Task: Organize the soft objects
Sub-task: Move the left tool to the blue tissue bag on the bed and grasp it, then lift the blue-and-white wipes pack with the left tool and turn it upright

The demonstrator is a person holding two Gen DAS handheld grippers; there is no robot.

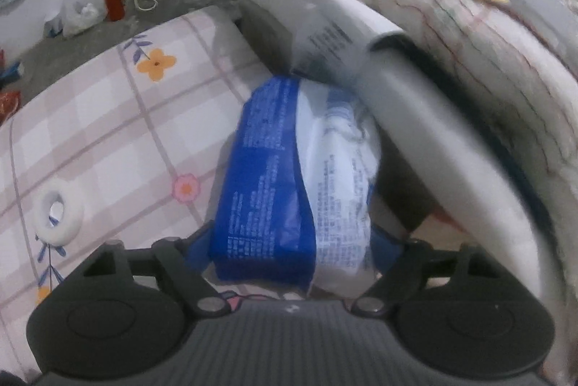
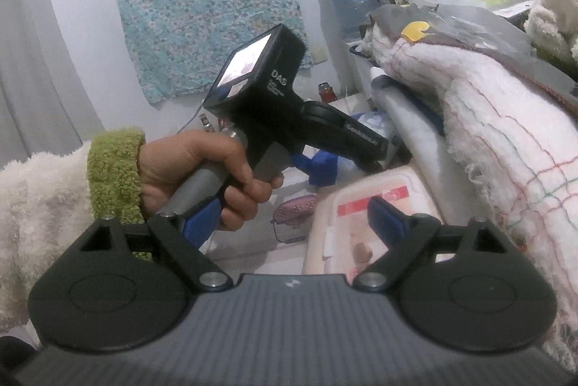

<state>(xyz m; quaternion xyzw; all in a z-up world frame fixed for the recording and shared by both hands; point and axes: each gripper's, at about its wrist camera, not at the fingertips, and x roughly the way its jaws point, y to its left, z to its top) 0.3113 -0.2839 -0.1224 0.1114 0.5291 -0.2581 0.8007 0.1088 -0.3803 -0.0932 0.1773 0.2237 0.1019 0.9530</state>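
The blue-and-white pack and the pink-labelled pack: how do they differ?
The blue-and-white pack sits between the left gripper's fingers; the pink-labelled pack lies ahead of the open right gripper. The blue-and-white pack is crinkled and vivid; the pink-labelled pack is pale and smoother. Both are soft, plastic-wrapped.

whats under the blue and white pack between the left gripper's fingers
The blue and white pack lies on the pink checked sheet, its far end tucked under a white roll. Whatever lies directly beneath the pack is covered.
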